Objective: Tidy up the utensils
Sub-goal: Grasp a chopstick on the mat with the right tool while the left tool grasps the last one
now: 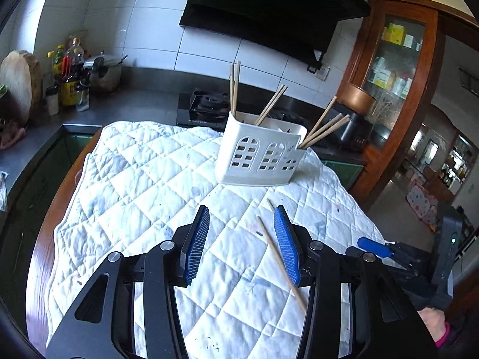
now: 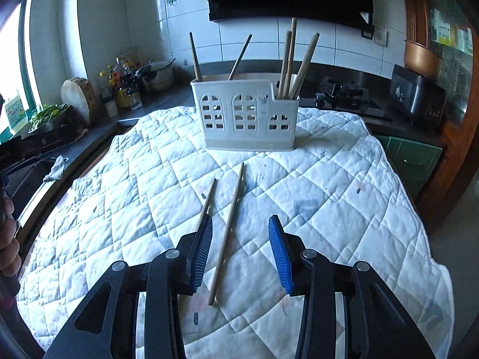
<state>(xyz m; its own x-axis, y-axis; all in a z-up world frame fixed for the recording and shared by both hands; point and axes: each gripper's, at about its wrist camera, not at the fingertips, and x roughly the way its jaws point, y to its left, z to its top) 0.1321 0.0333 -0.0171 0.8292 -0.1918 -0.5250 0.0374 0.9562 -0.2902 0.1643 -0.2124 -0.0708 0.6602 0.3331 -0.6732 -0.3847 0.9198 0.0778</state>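
Daylight pours in from a window (image 2: 12, 68) at the left of the right wrist view, overexposed there. Both pictures are sharp, bluish, strongly curved and dark at the corners.

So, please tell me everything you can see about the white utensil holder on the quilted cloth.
The utensil holder is a white box that looks like plastic, with arched, window-like cutouts in its front wall. It stands upright at the far side of the quilted cloth, its base resting on it. The right end section is lower than the rest. Several wooden chopsticks stand in it, leaning different ways, most in the right section. Neither hand-held gripper touches it.
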